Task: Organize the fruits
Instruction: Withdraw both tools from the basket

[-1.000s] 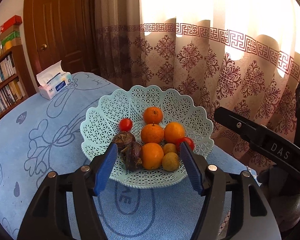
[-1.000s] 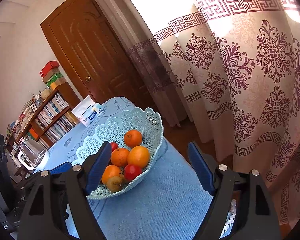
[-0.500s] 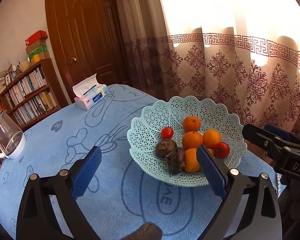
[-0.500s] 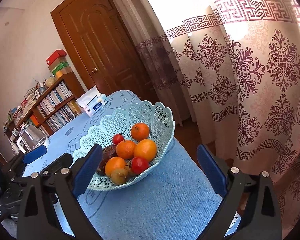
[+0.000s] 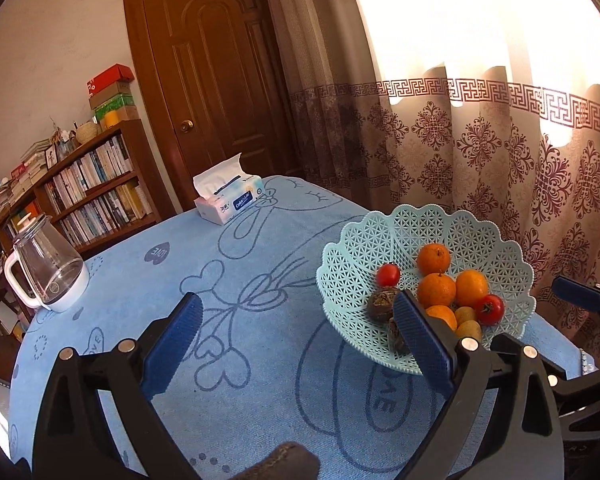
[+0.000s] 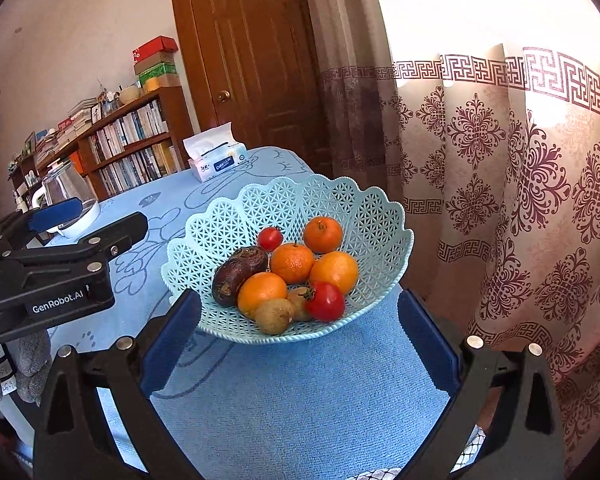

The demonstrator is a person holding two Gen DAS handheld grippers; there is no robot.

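A pale green lattice fruit basket (image 5: 480,236) (image 6: 244,216) stands on the blue tablecloth near the table's right edge. It holds several oranges (image 5: 436,290) (image 6: 292,262), two red tomatoes (image 5: 388,275) (image 6: 326,301), dark passion fruits (image 6: 239,269) and small brownish-green fruits (image 6: 275,316). My left gripper (image 5: 296,340) is open and empty, over the cloth to the left of the basket. My right gripper (image 6: 300,336) is open and empty, just in front of the basket. The left gripper's body also shows in the right wrist view (image 6: 60,276).
A tissue box (image 5: 228,200) sits at the table's far side. A glass kettle (image 5: 46,270) stands at the left edge. A bookshelf (image 5: 88,192), a wooden door (image 5: 220,80) and patterned curtains (image 5: 500,152) lie behind. The table edge runs close to the basket's right side.
Both grippers have pulled back from the basket and opened wider. The left one has swung left, so the basket now lies to its right. The fruits have not moved.
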